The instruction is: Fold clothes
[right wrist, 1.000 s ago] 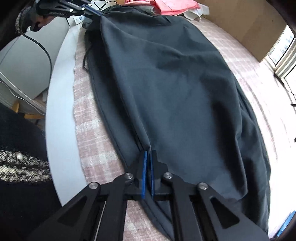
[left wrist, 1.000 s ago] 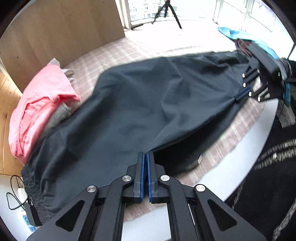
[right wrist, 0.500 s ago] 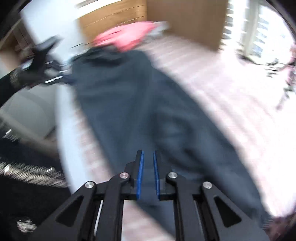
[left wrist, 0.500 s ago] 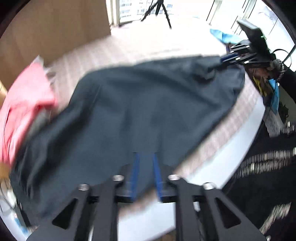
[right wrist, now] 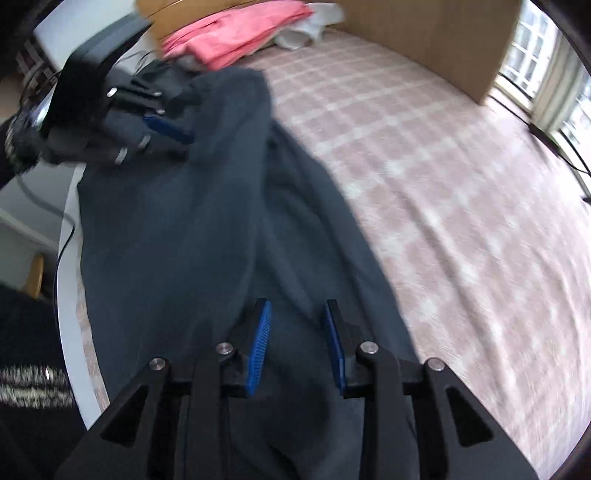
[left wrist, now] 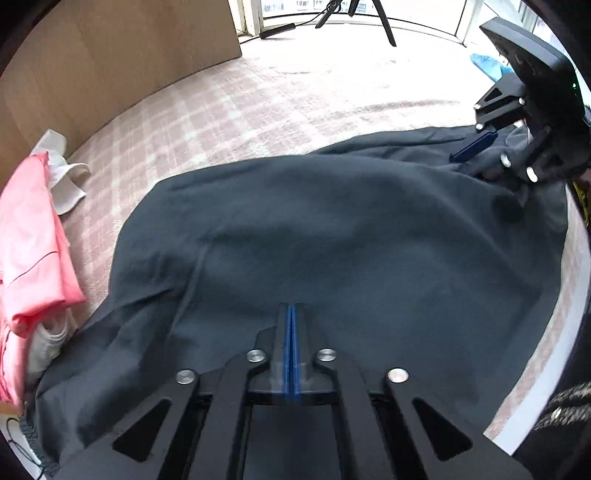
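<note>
A dark grey garment [left wrist: 332, 240] lies spread on the pink checked bedsheet [left wrist: 229, 110], with one layer folded lengthwise over another [right wrist: 207, 206]. My left gripper [left wrist: 290, 308] hangs over its near part with the blue pads pressed together and no cloth showing between them. The right wrist view shows it at the garment's far left end [right wrist: 177, 136]. My right gripper [right wrist: 297, 306] stands open above the fold with its pads clear of the cloth. In the left wrist view it sits low over the garment's far right end [left wrist: 469, 162].
A pile of pink clothes [left wrist: 33, 251] and a white cloth [left wrist: 66, 181] lie beside the garment's left end. A wooden board [left wrist: 110, 59] borders the bed. The bed's white edge [left wrist: 546, 387] runs near a person's dark patterned clothing [left wrist: 565, 406]. A tripod [left wrist: 369, 14] stands by the window.
Both grippers let go of the garment's near edge and moved further over it. The left one opened, then shut with nothing in it; the right one now stands open. The garment lies folded over.
</note>
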